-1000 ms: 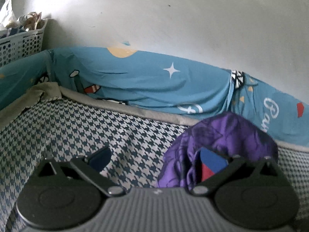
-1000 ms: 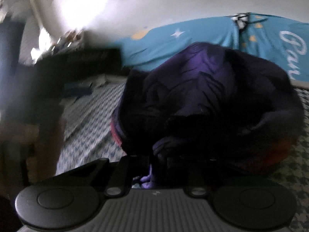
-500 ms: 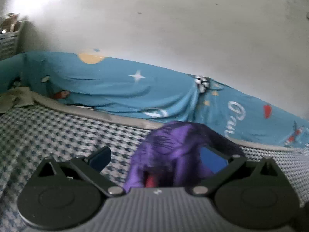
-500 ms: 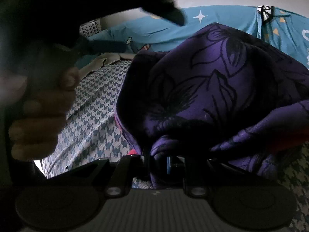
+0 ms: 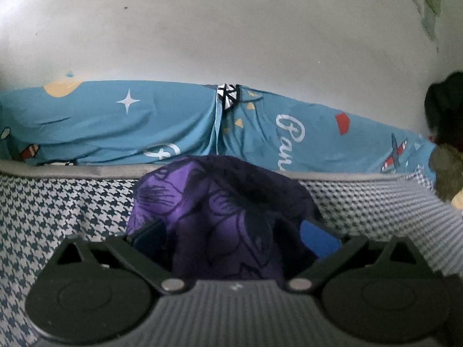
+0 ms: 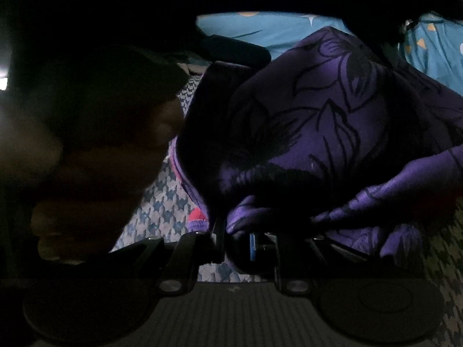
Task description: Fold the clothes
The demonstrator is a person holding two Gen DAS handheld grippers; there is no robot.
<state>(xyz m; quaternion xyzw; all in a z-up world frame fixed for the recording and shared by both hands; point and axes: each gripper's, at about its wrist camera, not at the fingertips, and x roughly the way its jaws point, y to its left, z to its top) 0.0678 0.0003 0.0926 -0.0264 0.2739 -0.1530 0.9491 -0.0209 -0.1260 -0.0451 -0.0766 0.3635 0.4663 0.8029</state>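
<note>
A purple garment with a black flower print lies bunched on the houndstooth bed cover. My left gripper is open, its blue-padded fingers standing on either side of the bunched cloth. In the right wrist view the same garment fills the frame. My right gripper is shut on a fold of it low in the frame. The person's left hand with the other gripper shows dark and blurred at the left.
A blue patterned sheet runs along the white wall behind the bed. A grey piped mattress edge lies in front of it. A dark object sits at the far right edge.
My left gripper has swung right and closed in until the purple garment sits between its open fingers. The right wrist view has darkened as the left hand came close. The right grip holds.
</note>
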